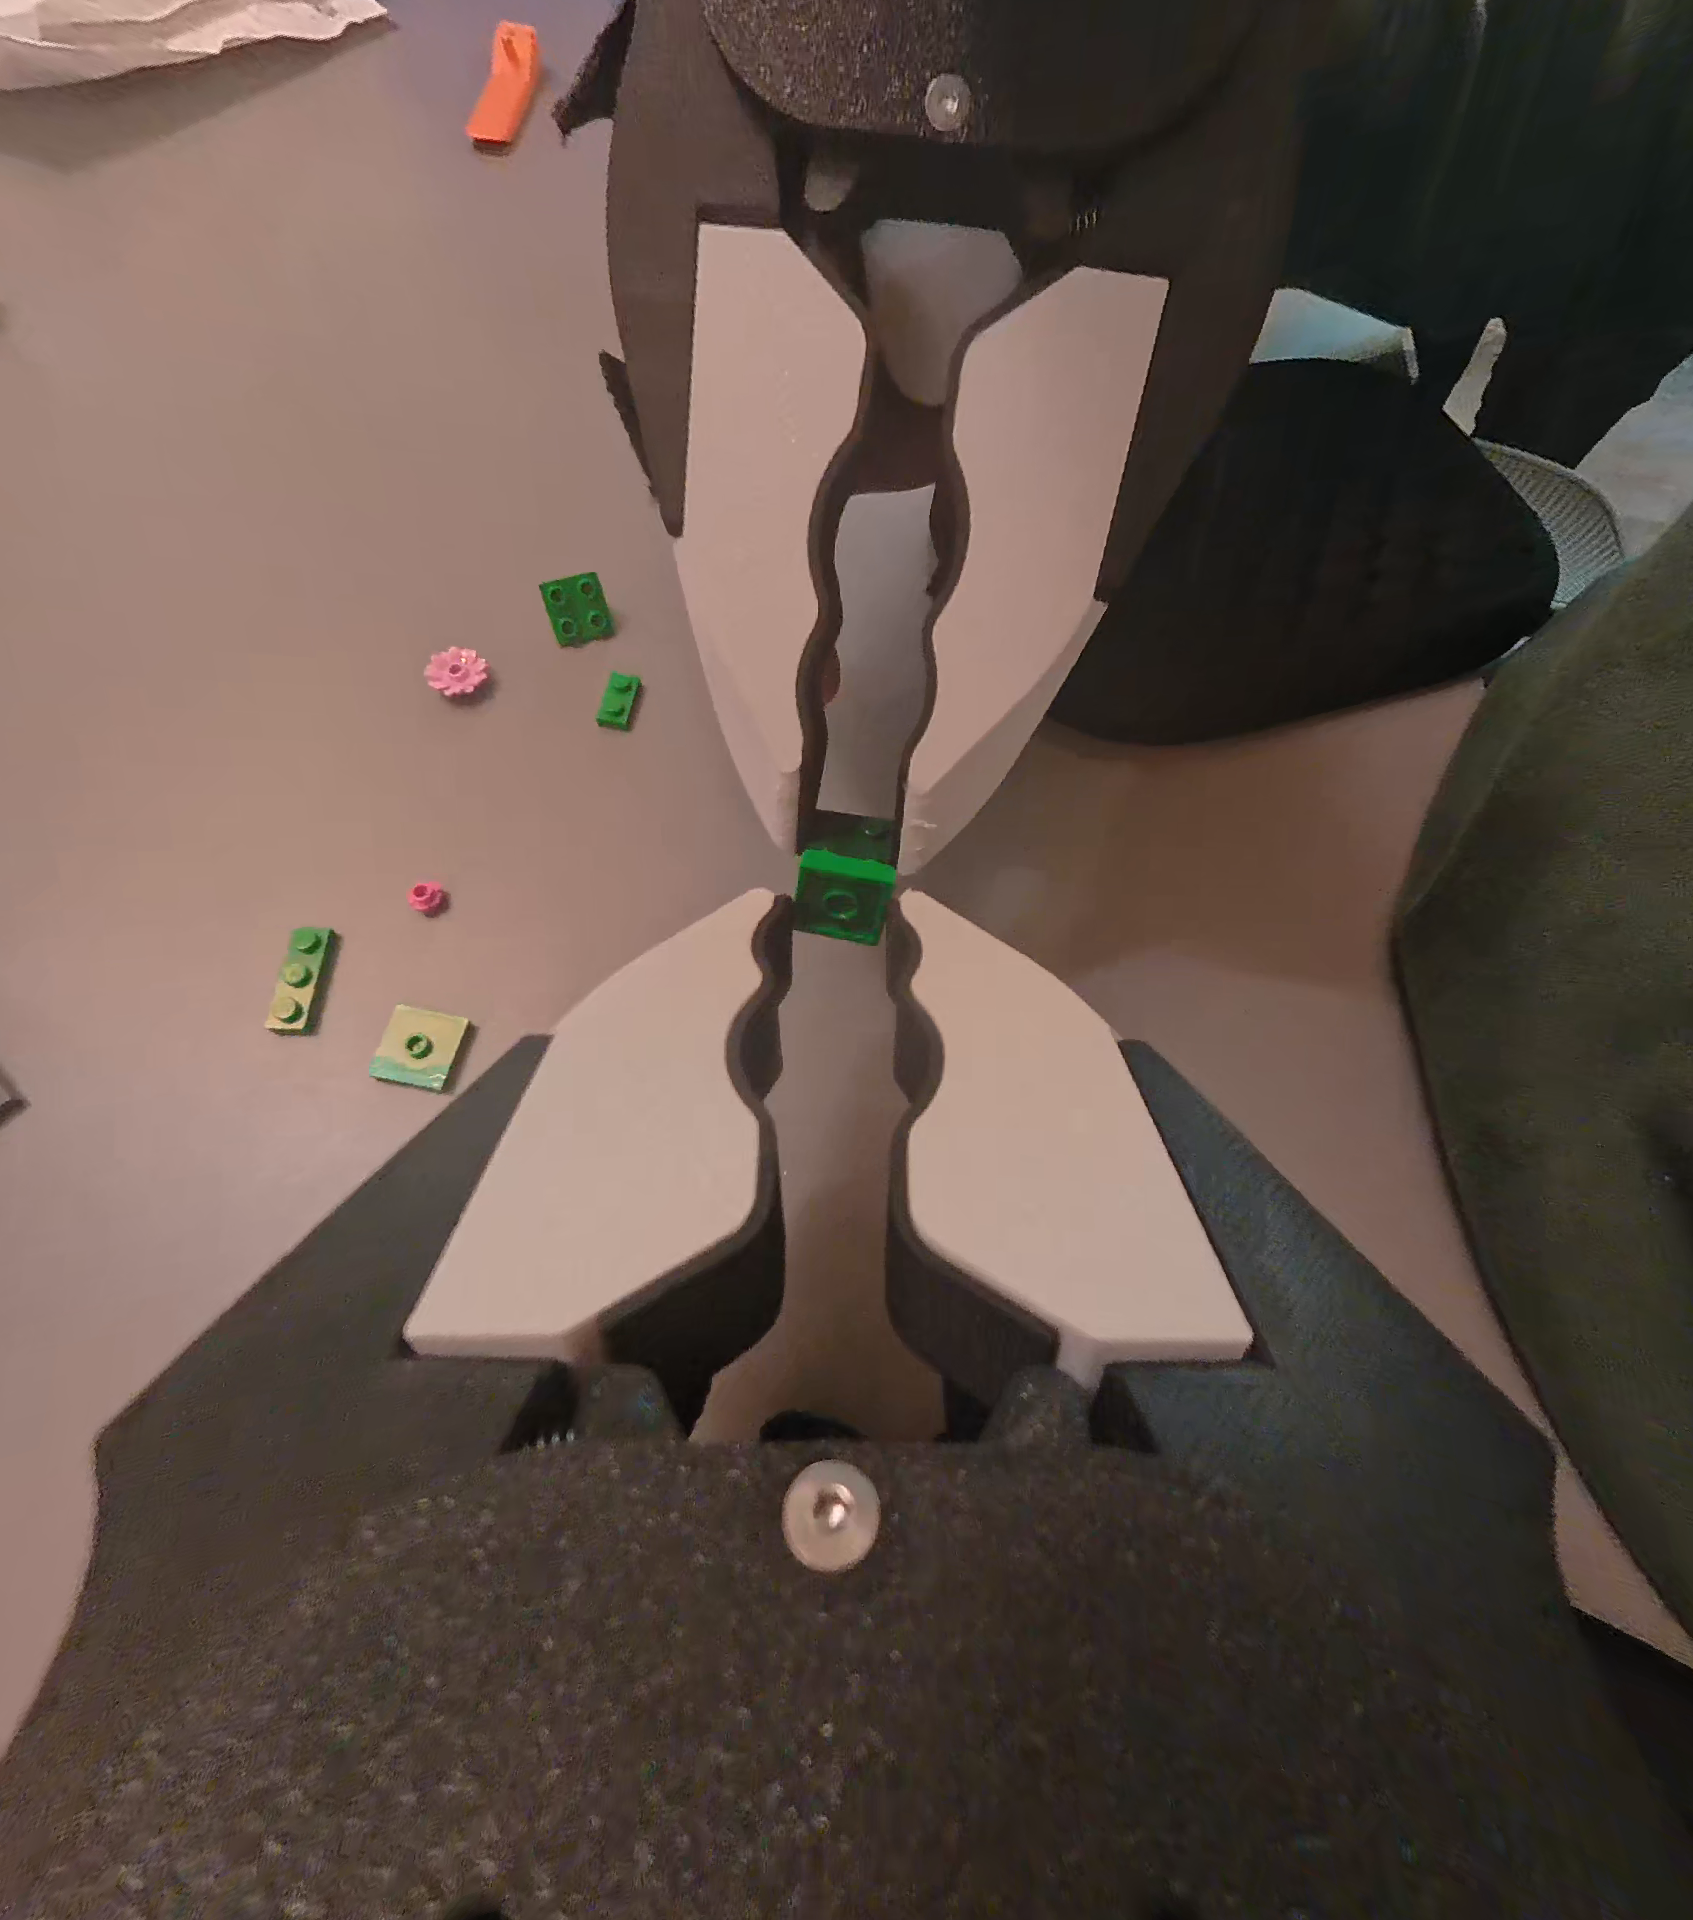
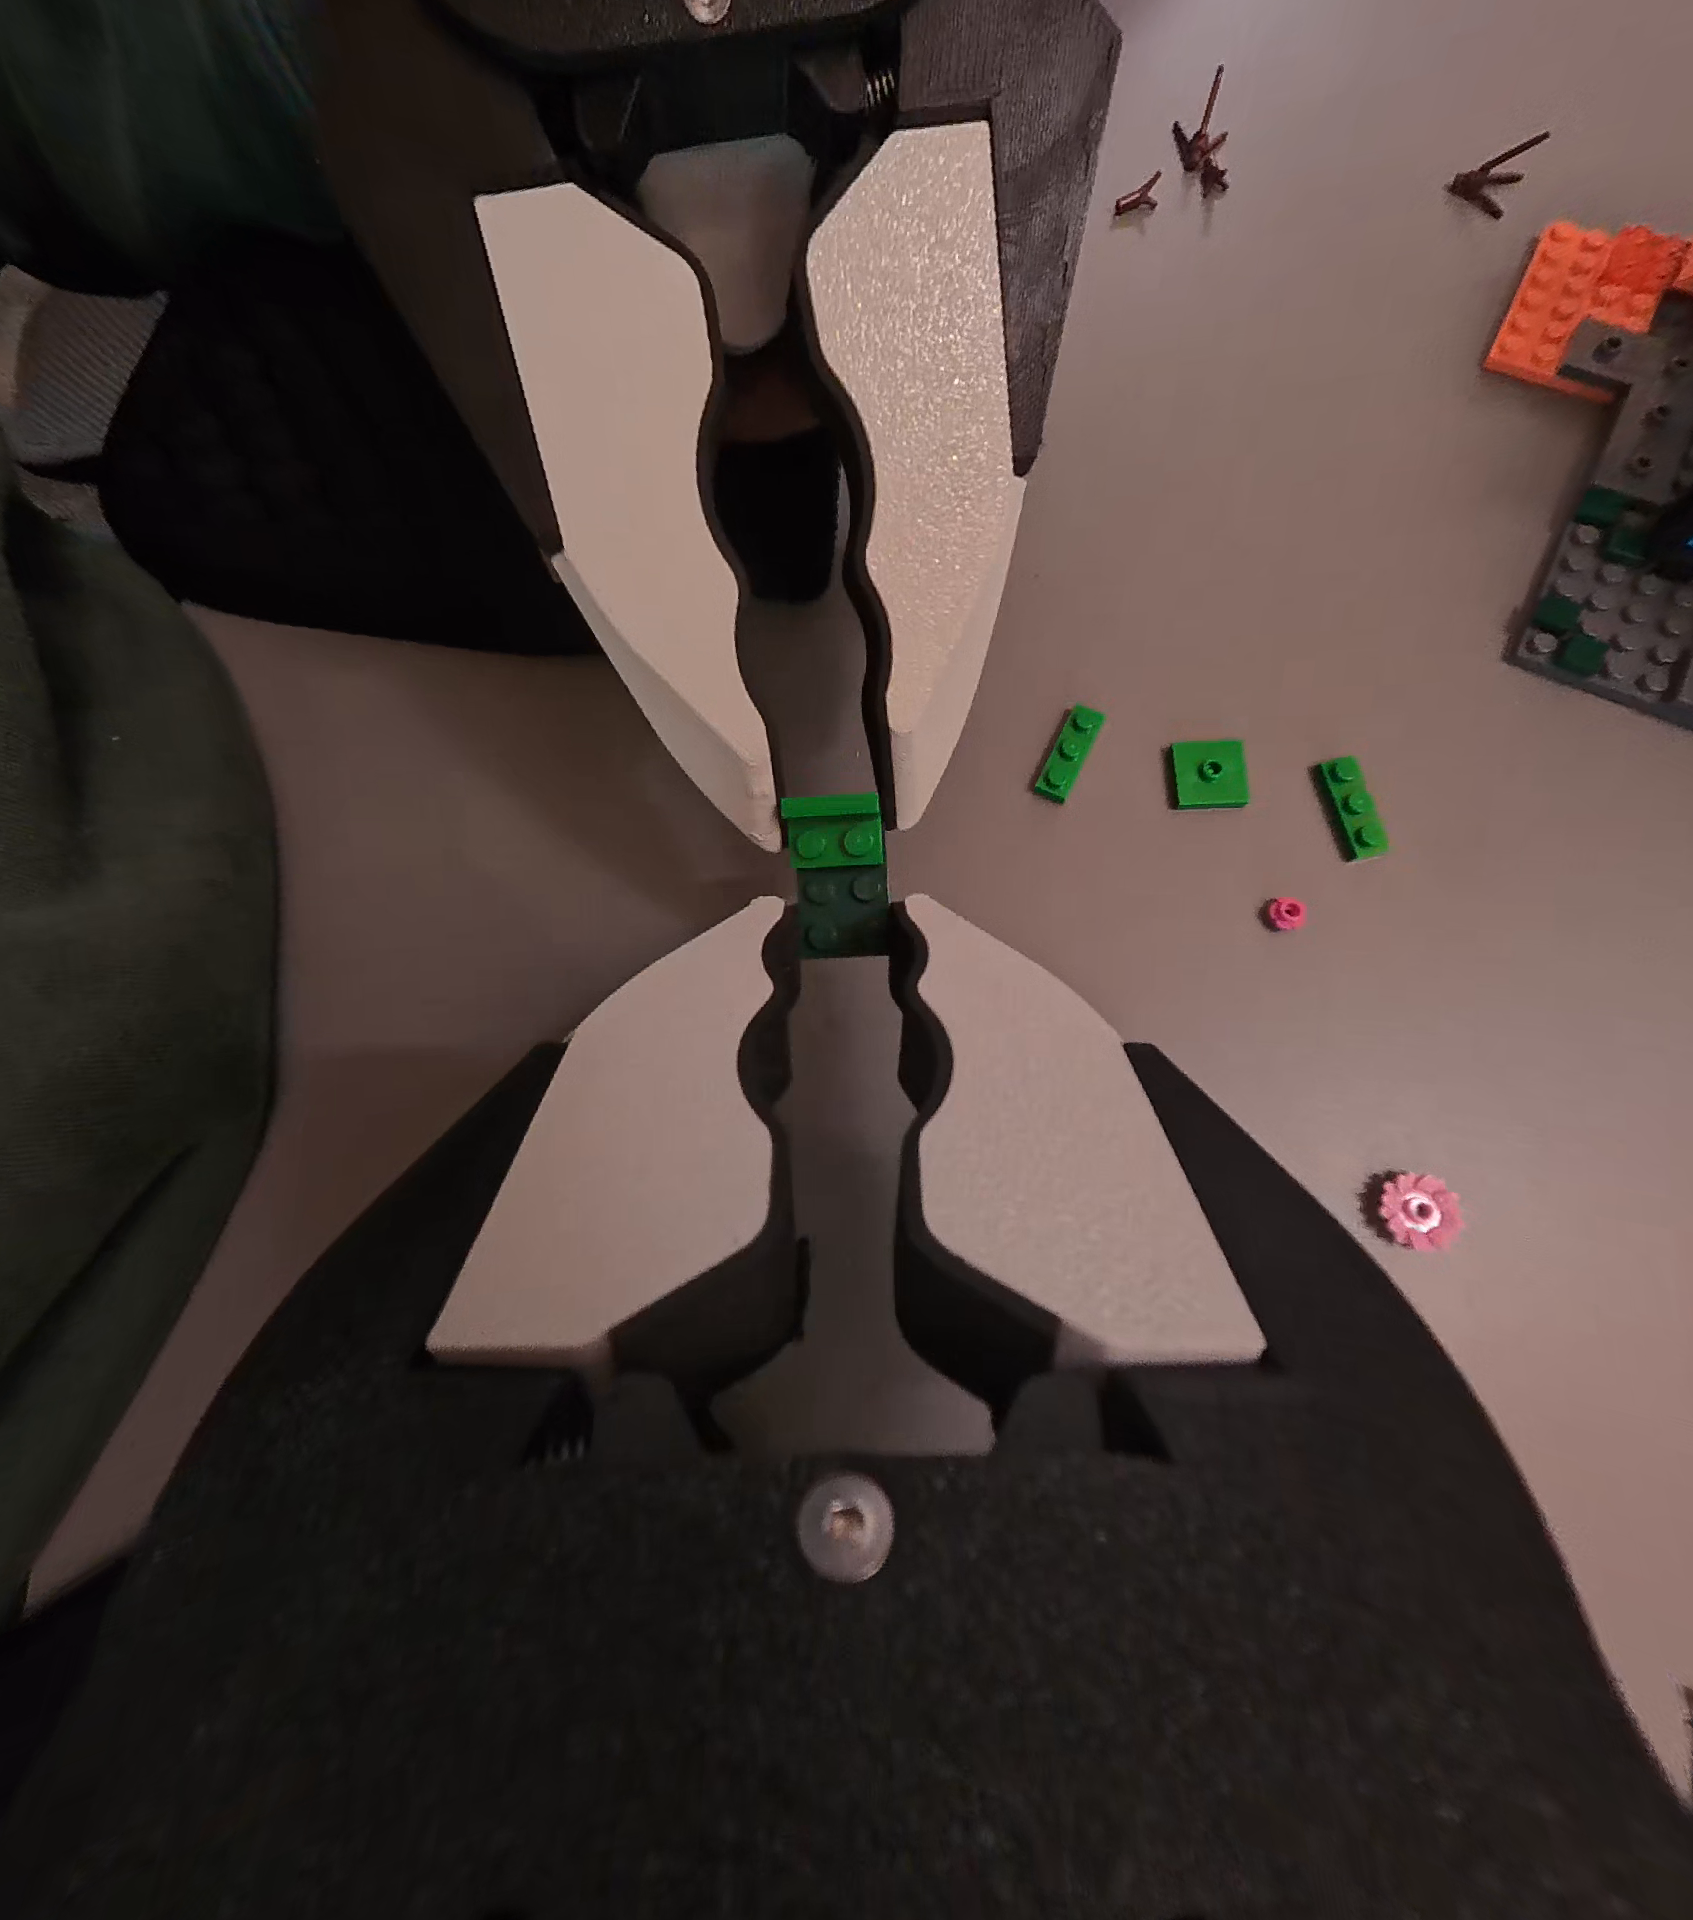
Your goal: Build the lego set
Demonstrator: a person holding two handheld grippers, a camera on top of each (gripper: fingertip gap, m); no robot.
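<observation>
My two grippers meet tip to tip above the grey table. In the left wrist view my left gripper (image 1: 840, 906) is shut on a bright green plate (image 1: 844, 902). My right gripper (image 1: 857, 831) comes in from the top, shut on a dark green plate (image 1: 863, 831). The two plates touch and partly overlap. In the right wrist view my right gripper (image 2: 842, 916) holds the dark green plate (image 2: 842, 914). The left gripper (image 2: 829, 826) holds the bright green plate (image 2: 831, 836) against it from above.
Loose green plates (image 2: 1208, 774) (image 1: 575, 608), a pink flower (image 2: 1413, 1208) and a pink stud (image 2: 1286, 912) lie on the table. A grey baseplate build (image 2: 1652, 582) with orange parts (image 2: 1569, 301) stands at the right. Brown twig pieces (image 2: 1200, 145) lie farther off. A person's dark green clothing (image 1: 1631, 1039) borders the table. Less than 4 cm separates the two grippers' tips.
</observation>
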